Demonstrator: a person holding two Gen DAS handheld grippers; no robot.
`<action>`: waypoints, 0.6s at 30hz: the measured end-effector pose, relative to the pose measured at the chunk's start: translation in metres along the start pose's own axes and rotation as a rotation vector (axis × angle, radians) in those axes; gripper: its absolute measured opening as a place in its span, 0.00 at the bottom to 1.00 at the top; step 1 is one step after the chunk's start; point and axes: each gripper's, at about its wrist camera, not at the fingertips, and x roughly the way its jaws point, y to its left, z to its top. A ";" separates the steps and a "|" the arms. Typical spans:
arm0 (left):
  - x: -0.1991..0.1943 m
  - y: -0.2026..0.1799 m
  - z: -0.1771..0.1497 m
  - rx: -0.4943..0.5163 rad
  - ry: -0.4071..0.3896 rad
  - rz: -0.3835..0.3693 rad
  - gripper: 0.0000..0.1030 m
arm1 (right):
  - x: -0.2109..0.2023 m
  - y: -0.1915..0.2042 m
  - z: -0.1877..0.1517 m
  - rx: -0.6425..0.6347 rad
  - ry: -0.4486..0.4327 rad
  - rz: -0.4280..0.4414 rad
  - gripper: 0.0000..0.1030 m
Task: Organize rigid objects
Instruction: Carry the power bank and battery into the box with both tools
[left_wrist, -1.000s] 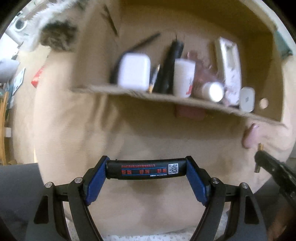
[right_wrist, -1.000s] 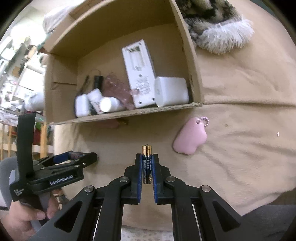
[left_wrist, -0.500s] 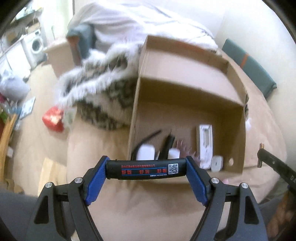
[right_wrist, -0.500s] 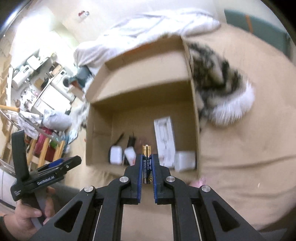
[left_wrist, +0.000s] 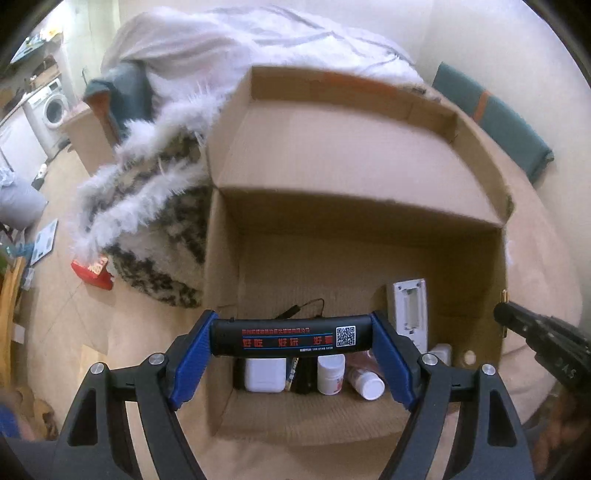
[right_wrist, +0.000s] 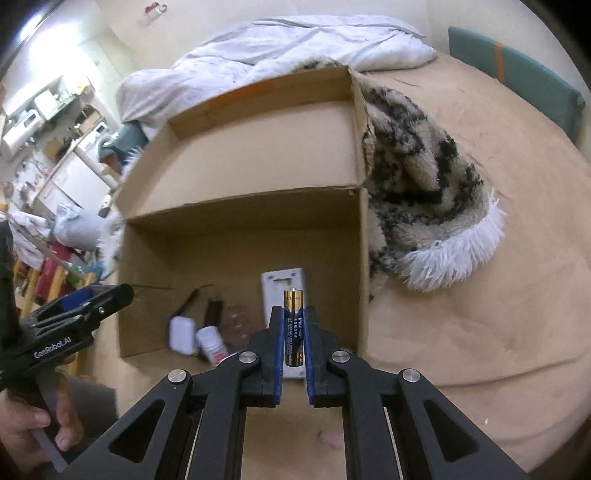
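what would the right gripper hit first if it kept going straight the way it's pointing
Probably the white remote lying in the cardboard box: it sits right behind the battery in the right gripper. Depth is unclear.

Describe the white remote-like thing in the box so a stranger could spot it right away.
Find the open brown cardboard box on the tan bedspread. On its floor, toward the right wall, lies a long flat white rectangular device with an open recessed slot. The white rounded case and white-capped bottles beside it are shorter and chunkier.
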 end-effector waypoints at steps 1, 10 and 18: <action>0.008 0.000 -0.001 -0.004 0.015 0.000 0.77 | 0.005 -0.002 0.000 0.007 0.004 0.000 0.11; 0.026 -0.002 -0.007 0.017 0.019 0.012 0.77 | 0.032 0.001 -0.003 -0.015 0.053 -0.054 0.11; 0.024 -0.004 -0.006 0.021 -0.001 -0.007 0.77 | 0.048 0.010 0.001 -0.040 0.072 -0.112 0.11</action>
